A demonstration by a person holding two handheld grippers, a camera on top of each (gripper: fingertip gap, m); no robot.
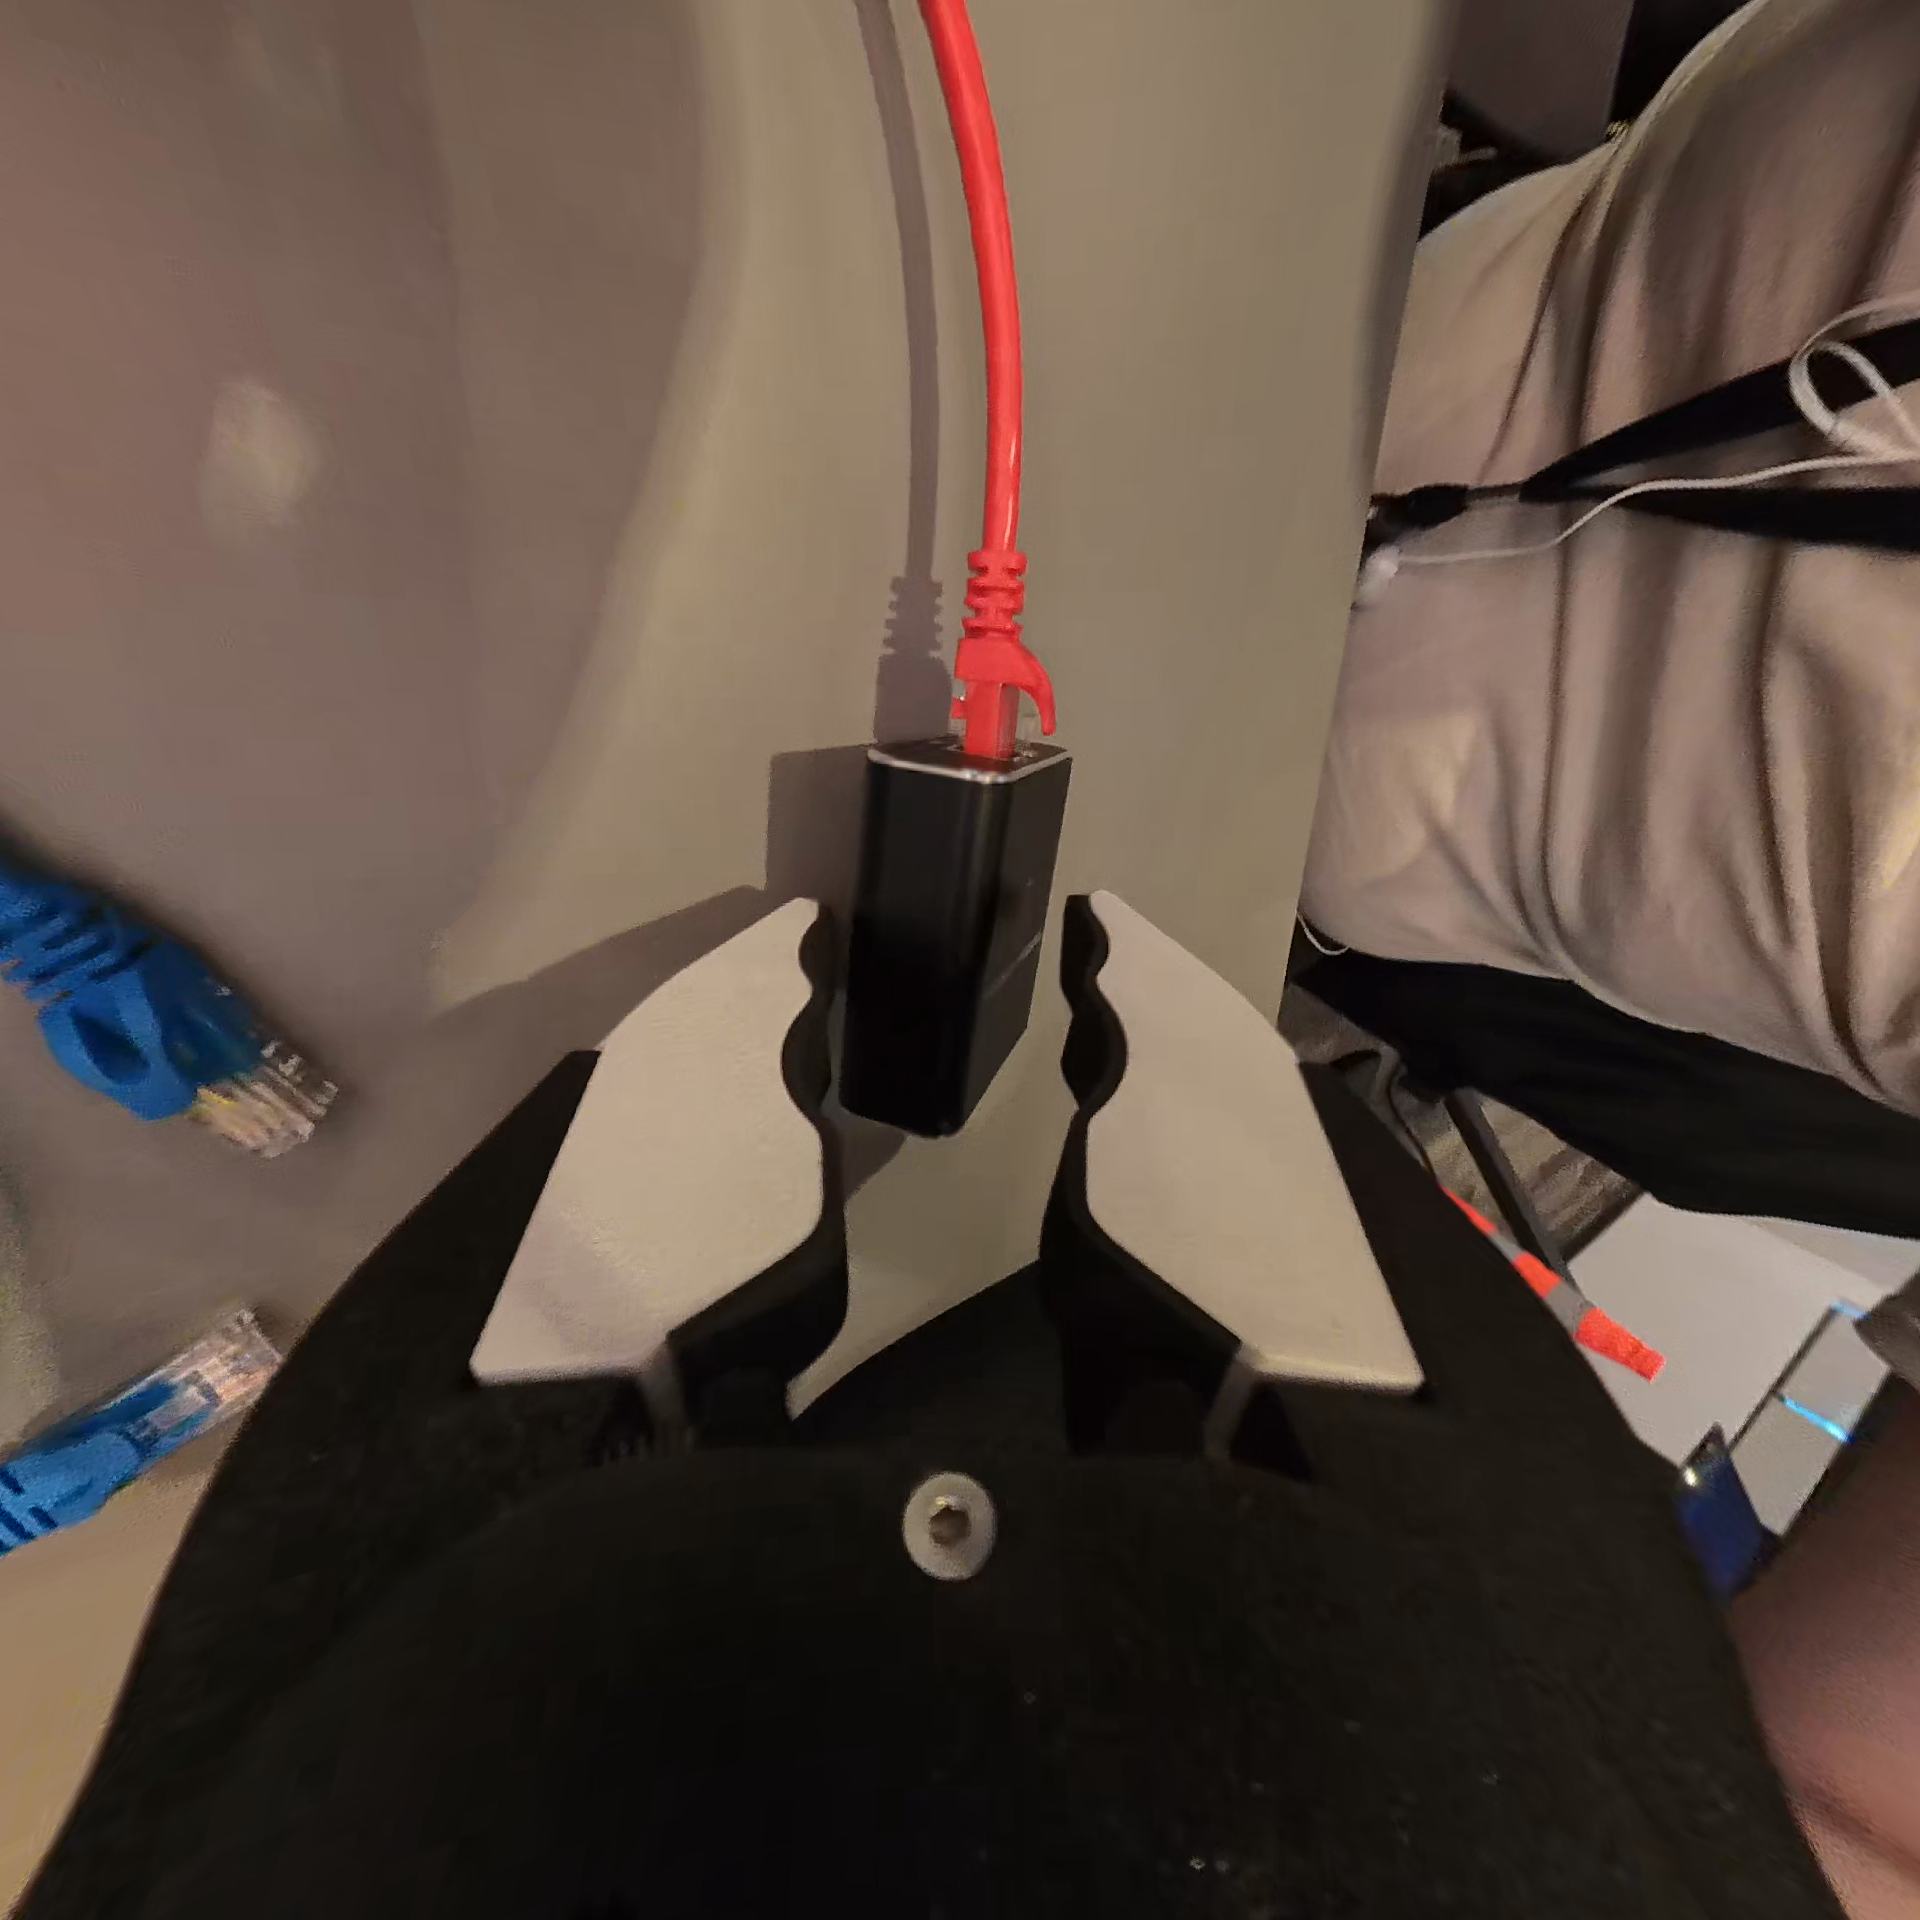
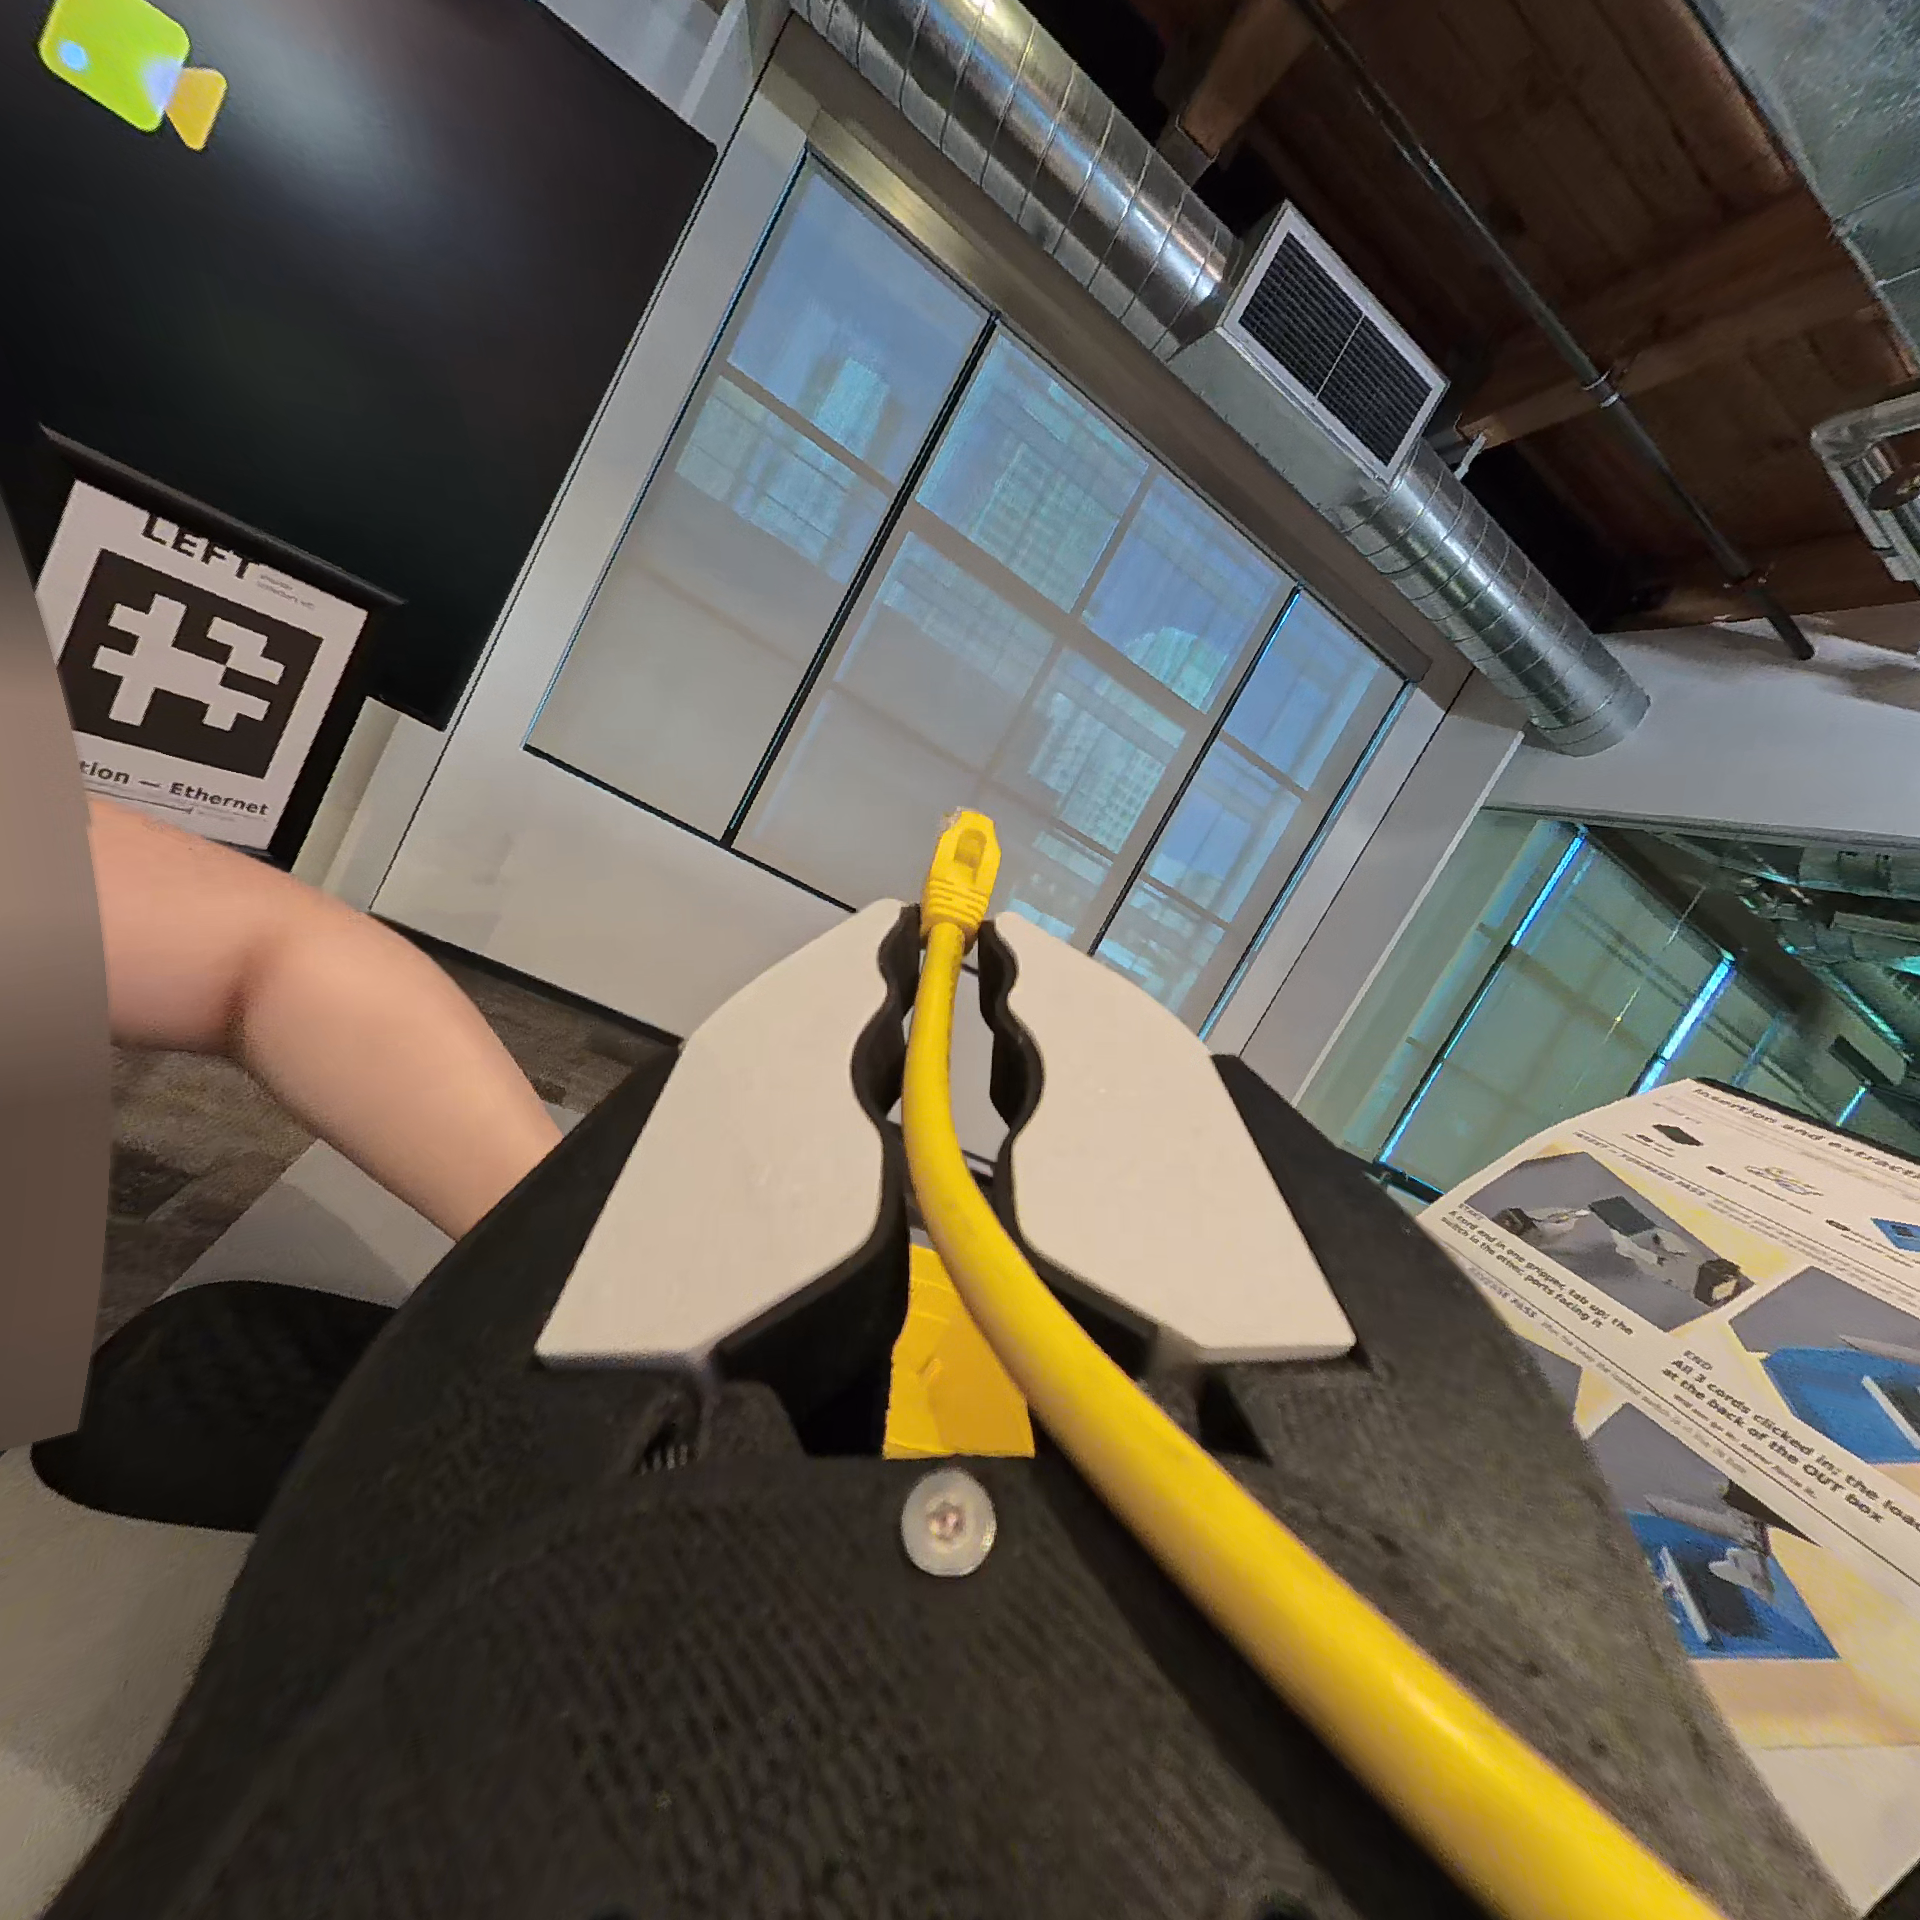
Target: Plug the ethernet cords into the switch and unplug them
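Over on the pale surface, sitting between the spread fingers of the left gripper: black switch, not clearly pinched, looks like small gaps either side. Red cord already plugged into its far end, trailing away. Two loose blue plugs off to the left, blurry. Right gripper up in the air, pinching the yellow cord just behind its plug, plug aimed at the windows, nowhere near the switch.

Next bit, probably: close properly on the switch so it can't skid, then swing the yellow plug round, clip matching the red one's side, and push straight in until seated. Keep that grip close to the boot or it'll buckle.

Can't see any free port from here, only the red-filled end. Printed instruction sheet cut off at right. Can't tell how the yellow plug's clip is turned.
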